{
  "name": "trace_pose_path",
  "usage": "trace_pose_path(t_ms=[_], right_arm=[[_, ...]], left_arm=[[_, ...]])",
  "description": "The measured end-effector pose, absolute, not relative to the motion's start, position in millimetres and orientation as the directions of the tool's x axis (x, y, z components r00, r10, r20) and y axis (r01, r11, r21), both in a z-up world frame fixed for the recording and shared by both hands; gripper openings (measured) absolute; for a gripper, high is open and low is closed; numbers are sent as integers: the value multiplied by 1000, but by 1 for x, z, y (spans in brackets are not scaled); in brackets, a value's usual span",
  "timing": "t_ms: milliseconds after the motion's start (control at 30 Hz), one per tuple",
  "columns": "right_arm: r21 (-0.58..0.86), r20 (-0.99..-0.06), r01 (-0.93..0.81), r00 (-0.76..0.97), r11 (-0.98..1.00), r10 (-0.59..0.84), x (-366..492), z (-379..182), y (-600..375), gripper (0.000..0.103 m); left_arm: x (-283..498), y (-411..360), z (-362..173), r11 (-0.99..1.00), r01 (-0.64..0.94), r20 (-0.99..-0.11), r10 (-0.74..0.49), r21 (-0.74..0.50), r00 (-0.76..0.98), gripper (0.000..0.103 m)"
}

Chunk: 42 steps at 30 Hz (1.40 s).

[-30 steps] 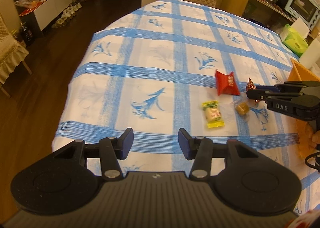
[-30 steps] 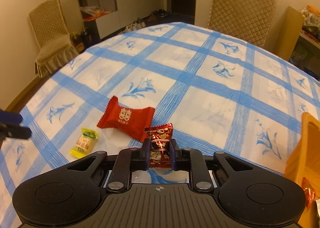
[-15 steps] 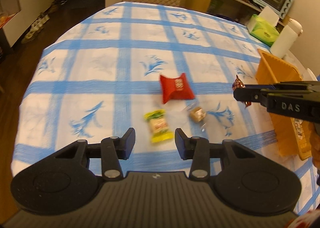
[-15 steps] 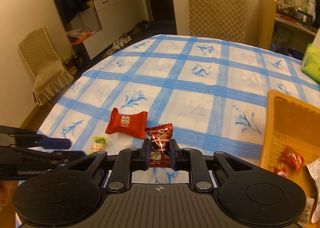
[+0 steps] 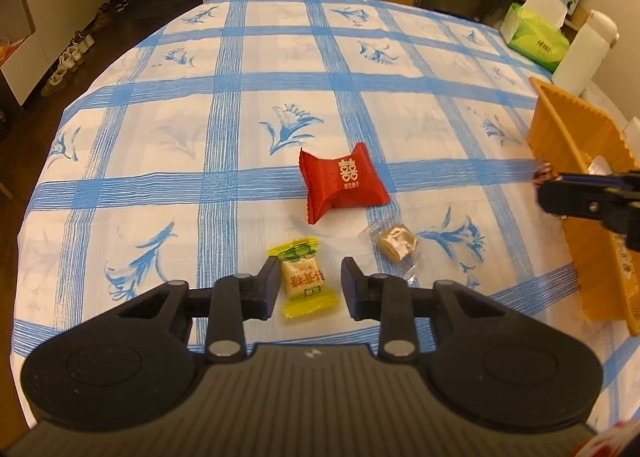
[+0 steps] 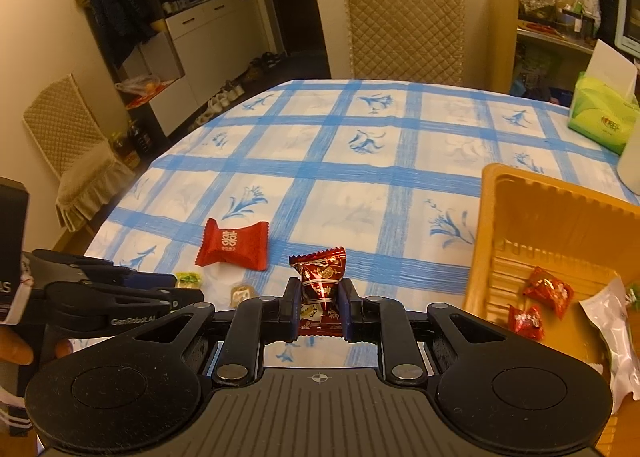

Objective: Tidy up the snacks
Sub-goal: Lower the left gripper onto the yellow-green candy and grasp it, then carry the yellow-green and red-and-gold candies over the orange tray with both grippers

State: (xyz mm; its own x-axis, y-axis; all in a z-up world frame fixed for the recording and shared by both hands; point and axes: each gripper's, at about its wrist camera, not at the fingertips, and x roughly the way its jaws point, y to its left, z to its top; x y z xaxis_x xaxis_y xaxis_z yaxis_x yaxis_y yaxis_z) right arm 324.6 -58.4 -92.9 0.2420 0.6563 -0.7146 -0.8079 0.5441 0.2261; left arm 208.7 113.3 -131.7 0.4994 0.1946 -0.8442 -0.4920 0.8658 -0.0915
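Since the earlier frames, both grippers have travelled: the left gripper (image 5: 308, 289) has closed in on the small yellow-and-green wrapped candy (image 5: 304, 281), which now lies directly between its spread fingers, and the right gripper (image 6: 319, 303) has carried its load toward the orange ribbed plastic tray (image 6: 492, 225), which now fills the right of its view. Right gripper is clenched on a dark red foil-wrapped candy (image 6: 322, 281), held upright clear of the blue-checked white tablecloth (image 5: 240, 129); the tray lies just to its right, so a short sideways carry should bring it over the rim. Left gripper stands released, jaws wide, grasping nothing. The yellow candy's long axis runs away from the tool, along the fingers, so the jaws would close across its narrow width; it is the snack nearest the left hand. Its wrapper is crimped at both ends, pale in the middle, lying flat. Beyond it rest a bright red pillow-shaped packet (image 5: 344, 185) and a clear-wrapped brown sweet (image 5: 396, 243). Several red candies (image 6: 548, 291) already sit in the tray.
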Motion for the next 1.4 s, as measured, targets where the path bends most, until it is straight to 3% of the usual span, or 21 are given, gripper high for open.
trace_pose_path(t_ms=[200,867,1400], right_arm=[[232,-713,-802,244,550,657,323,-92,-64,20],[259,-684,-810,231,527,692,301,-75,-80,20],[265,-685,-734,313,625,658,290,-58,-164,20]], left_arm=[[209,112,-134,869,-490,-847,206,-71,489,18],[182,91,-84,883,-450,-799,175,-131,575,18],[187,21,-47,944,-280,-755,55,-174,654,18]])
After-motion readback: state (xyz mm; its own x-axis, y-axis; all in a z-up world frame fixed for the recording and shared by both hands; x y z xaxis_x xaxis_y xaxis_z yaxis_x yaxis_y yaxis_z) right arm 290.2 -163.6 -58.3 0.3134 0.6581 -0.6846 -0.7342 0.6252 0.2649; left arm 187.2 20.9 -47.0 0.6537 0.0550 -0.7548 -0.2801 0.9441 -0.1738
